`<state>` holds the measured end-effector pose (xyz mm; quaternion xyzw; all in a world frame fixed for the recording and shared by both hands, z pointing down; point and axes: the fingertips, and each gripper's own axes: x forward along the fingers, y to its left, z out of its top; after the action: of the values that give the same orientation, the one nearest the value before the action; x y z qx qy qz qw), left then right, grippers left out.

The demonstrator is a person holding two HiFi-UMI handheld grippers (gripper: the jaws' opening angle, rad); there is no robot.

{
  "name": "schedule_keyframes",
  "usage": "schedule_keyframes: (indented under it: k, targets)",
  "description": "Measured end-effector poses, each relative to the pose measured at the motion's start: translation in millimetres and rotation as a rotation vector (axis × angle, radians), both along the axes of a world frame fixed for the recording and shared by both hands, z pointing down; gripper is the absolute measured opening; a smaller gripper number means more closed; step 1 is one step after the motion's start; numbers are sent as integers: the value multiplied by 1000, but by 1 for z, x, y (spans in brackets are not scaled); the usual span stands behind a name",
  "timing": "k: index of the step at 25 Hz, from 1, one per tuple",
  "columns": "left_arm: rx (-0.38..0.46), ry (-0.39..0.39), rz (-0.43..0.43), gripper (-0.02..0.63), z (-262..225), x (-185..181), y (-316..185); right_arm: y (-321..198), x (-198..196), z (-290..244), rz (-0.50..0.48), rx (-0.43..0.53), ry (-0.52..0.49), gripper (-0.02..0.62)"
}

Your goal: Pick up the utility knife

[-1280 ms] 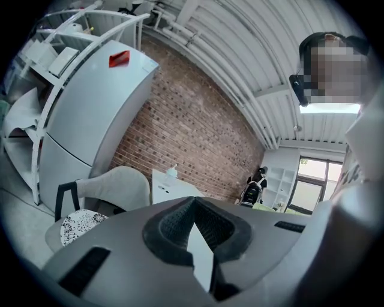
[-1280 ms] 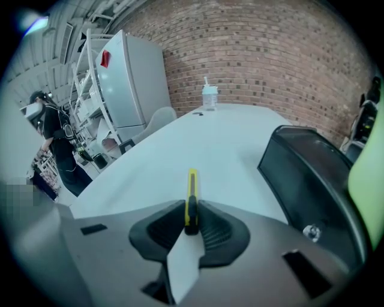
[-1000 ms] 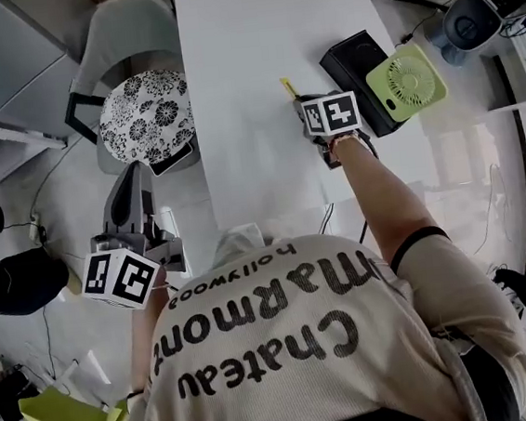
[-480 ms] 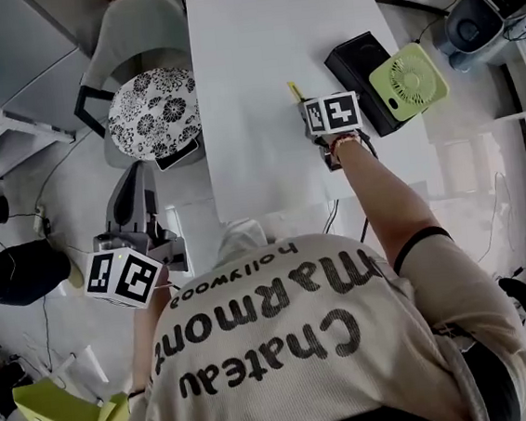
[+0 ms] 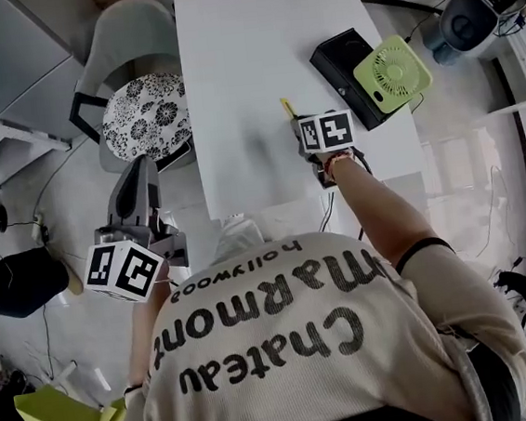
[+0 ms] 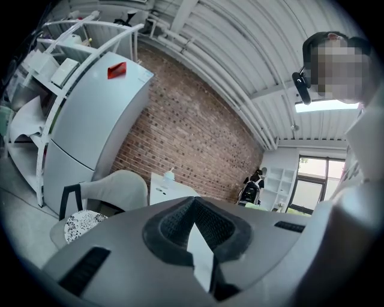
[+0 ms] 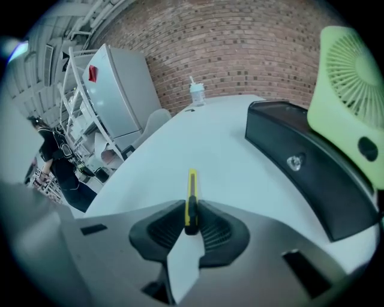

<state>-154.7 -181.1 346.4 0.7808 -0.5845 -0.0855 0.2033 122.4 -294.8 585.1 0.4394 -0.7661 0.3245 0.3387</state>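
The utility knife (image 7: pixel 191 192) is slim, yellow and black. My right gripper (image 7: pixel 191 225) is shut on its rear end, and the blade end sticks out past the pads over the white table (image 7: pixel 228 150). In the head view the knife (image 5: pixel 286 109) pokes out ahead of the right gripper (image 5: pixel 299 124), near the table's right half. My left gripper (image 5: pixel 137 171) hangs off the table's left side, beside the chair. In the left gripper view the left gripper (image 6: pixel 193 205) has its pads together with nothing between them.
A black box (image 5: pixel 346 65) and a green fan (image 5: pixel 392 74) lie on the table just right of the right gripper. A chair with a patterned cushion (image 5: pixel 145 114) stands left of the table (image 5: pixel 229 68). A bottle (image 7: pixel 196 93) stands at the far end.
My right gripper has drawn back toward the table's near edge with the knife in it, away from the black box. The left gripper has shifted a little beside the chair.
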Motion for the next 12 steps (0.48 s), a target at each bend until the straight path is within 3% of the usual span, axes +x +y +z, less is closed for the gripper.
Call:
schedule_keyframes:
  k: [12]
  targets:
    - [4, 6, 37, 2, -1, 35, 16, 50, 7, -8, -13, -33, -66, 67]
